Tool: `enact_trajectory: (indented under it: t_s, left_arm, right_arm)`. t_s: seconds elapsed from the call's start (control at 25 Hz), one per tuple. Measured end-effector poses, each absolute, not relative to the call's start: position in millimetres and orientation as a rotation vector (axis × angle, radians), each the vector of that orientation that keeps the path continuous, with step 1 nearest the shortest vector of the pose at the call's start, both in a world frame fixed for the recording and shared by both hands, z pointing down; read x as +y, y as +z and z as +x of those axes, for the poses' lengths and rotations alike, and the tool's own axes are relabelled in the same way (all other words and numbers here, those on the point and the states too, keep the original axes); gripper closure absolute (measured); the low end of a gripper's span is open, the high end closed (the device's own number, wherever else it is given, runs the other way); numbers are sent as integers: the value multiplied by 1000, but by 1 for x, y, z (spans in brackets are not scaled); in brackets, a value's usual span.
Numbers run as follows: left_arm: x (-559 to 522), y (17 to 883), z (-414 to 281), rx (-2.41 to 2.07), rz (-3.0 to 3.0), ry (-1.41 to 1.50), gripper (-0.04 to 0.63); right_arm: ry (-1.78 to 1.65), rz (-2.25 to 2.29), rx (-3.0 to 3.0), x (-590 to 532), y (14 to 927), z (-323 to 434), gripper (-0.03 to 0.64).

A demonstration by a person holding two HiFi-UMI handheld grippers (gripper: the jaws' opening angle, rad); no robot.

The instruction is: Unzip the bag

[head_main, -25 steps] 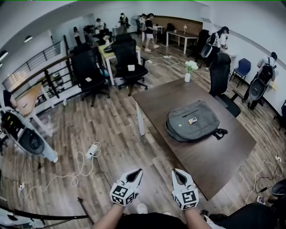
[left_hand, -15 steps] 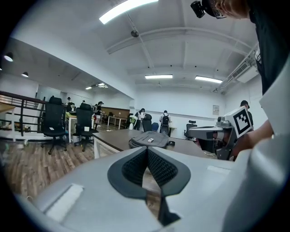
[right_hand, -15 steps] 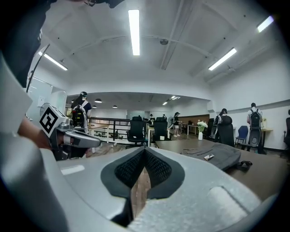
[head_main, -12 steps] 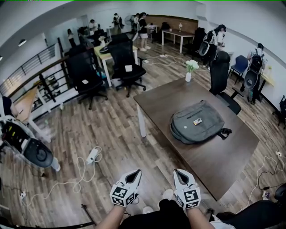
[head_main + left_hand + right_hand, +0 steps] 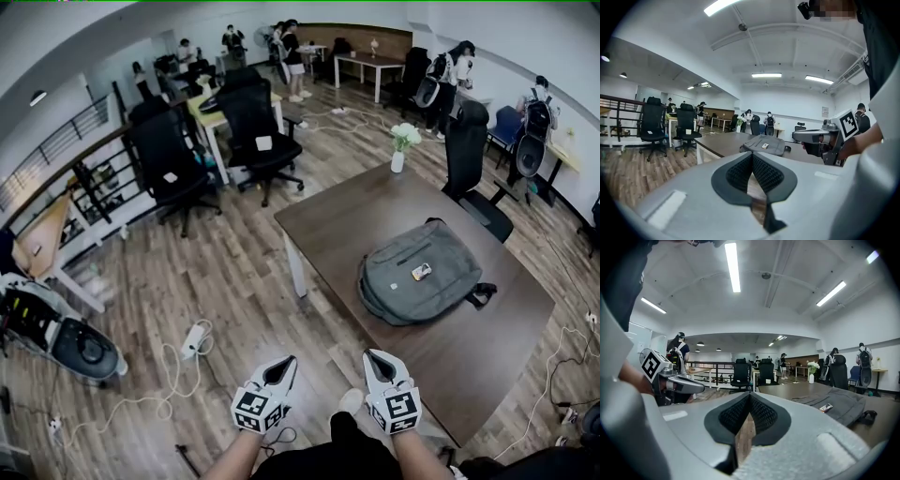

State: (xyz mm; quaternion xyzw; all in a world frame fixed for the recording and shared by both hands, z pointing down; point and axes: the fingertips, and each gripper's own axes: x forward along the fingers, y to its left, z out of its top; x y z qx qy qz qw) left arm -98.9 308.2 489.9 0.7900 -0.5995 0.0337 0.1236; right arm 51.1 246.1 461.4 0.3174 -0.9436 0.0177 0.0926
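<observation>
The grey bag is lying flat on the dark wooden table, far right of the grippers. It is looking soft and slack, so one gripper is probably needing to pin the fabric beside the zip while the other draws the slider. The left gripper and right gripper are hanging closed and empty over plank flooring in an open office.
</observation>
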Motion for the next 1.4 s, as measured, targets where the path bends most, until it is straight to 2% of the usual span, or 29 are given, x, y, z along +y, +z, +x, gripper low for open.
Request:
enact_trajectory:
  t_s: [0.68, 0.92, 1.4]
  left_arm:
    - [116, 489, -115, -1691, 2360, 129, 577]
    - [62, 495, -113, -1516, 2414, 85, 577]
    - [-32, 541, -116, -1067, 2648, 409, 577]
  right_arm:
    - [21, 864, -2731, 75, 467, 25, 614]
    - [104, 1000, -2655, 27, 484, 27, 614]
    - [243, 1299, -2458, -34, 518, 11, 614]
